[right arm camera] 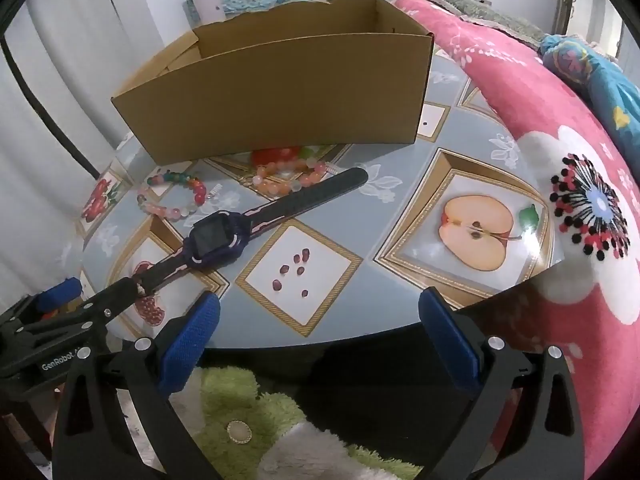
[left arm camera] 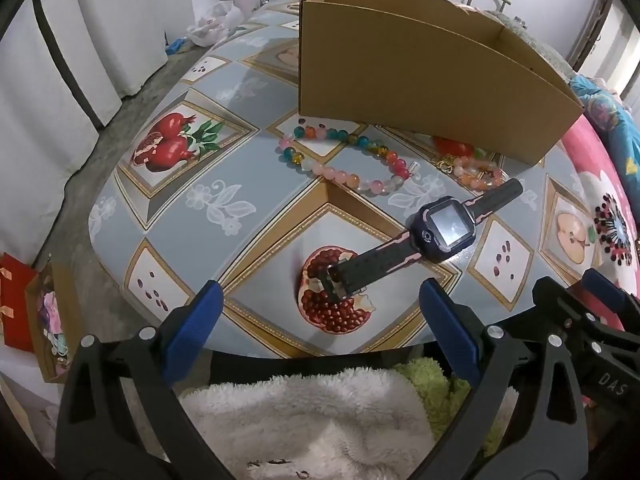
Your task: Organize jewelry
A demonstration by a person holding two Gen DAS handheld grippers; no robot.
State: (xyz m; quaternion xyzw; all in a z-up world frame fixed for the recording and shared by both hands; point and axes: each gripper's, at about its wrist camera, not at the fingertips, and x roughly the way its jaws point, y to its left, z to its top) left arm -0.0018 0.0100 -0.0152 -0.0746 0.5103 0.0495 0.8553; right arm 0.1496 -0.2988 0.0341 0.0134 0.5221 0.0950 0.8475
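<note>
Left wrist view: left gripper [left arm camera: 316,308] spread wide, empty, held over the near table [left arm camera: 256,184] rim; the watch [left arm camera: 444,228] lies flat ahead, strap buckle nearest; two bead bracelets [left arm camera: 344,160] rest beyond it against the cardboard box [left arm camera: 420,92]; a careless scoop could likely drag beads or push the watch over the rim.

Right wrist view: right gripper [right arm camera: 318,312] spread, empty; bare cloth ahead gives room; the pink blanket [right arm camera: 520,128] crowds the right side; the box wall stands tall, so lifts must clear it.

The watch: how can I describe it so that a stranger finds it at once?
Find the open cardboard box on the fruit-patterned table. In front of it lie two bead bracelets, and nearer still the watch, stretched out flat. It alone has a square screen and a dark strap.
</note>
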